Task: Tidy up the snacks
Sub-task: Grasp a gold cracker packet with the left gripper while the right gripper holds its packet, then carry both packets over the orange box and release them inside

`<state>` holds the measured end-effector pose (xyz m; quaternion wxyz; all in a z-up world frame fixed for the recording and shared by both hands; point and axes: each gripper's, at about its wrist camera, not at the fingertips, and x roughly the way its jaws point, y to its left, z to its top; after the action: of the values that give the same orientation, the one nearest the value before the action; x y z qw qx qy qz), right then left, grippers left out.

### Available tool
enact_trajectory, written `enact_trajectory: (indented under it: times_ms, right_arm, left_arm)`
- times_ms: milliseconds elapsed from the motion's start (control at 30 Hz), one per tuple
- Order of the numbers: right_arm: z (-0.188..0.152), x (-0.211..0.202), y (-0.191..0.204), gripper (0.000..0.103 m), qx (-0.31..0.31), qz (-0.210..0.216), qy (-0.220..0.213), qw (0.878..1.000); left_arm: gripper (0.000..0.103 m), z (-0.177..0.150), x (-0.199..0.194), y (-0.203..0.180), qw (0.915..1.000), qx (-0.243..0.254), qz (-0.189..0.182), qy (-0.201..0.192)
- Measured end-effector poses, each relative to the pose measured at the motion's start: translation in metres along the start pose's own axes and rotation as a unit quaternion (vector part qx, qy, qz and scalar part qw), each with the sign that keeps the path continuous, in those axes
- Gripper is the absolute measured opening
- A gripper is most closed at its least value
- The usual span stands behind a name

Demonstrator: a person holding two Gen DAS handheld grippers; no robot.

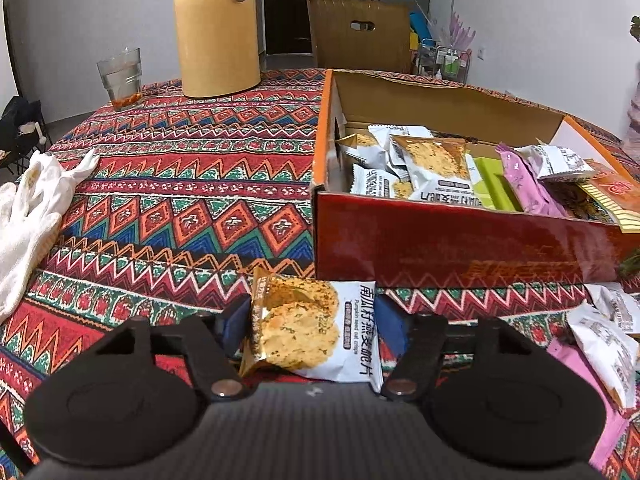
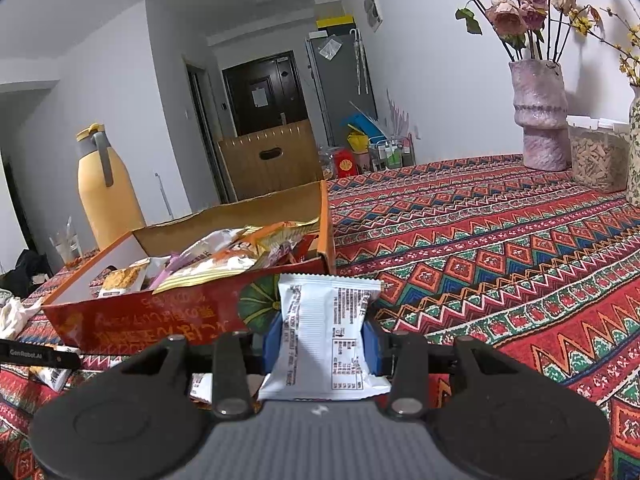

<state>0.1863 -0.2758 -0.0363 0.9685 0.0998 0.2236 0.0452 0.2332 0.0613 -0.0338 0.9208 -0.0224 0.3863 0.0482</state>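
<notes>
The left gripper (image 1: 314, 336) has its blue pads closed on an oat crisp packet (image 1: 308, 332), gripping it across its width so the printed face stays flat and the sealed ends stick out free. The packet sits low, just above the patterned tablecloth (image 1: 180, 184), right in front of the near wall of the red box (image 1: 460, 240). To go in, it has to rise over that wall; the near rim is the edge to clear.

The right gripper (image 2: 324, 340) is likewise clamped on a white packet (image 2: 326, 336), its back label facing the camera, pinched at the middle so it hangs upright. It is close to the box's near right corner (image 2: 326, 256), and seems to be at about rim height, though the fisheye makes that hard to judge.

Inside the box, packets are piled loosely: the left part holds more oat crisps (image 1: 432, 168), the right part pink and orange wrappers (image 1: 528, 184), heaped near the rim. There is more room on the left, so that side suits the left packet.

More loose packets (image 1: 604, 340) lie on the cloth near the right of the box. Left of the box the cloth is open as far as the white gloves (image 1: 28, 216). The glass (image 1: 120, 78) and the yellow jug (image 1: 216, 32) stand far back, well apart from any path. The vase (image 2: 540, 116) is far right, also out of the way.
</notes>
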Motion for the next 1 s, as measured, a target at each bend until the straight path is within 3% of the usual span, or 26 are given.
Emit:
enact_trajectory:
  times_ms: [200, 567, 1000]
  right_arm:
    - [0.0, -0.004, 0.001, 0.041, -0.004, 0.003, -0.01, 1.0]
    - [0.003, -0.028, 0.008, 0.041, -0.018, 0.009, -0.053, 0.998]
    - [0.048, -0.035, 0.06, 0.041, -0.072, 0.063, -0.085, 0.992]
  left_arm:
    - [0.066, -0.003, -0.015, -0.002, 0.9998, 0.005, 0.005, -0.017]
    - [0.066, 0.004, -0.058, -0.011, 0.9977, -0.007, -0.023, -0.064]
    - [0.066, 0.046, -0.086, -0.038, 0.9905, -0.008, -0.057, -0.125]
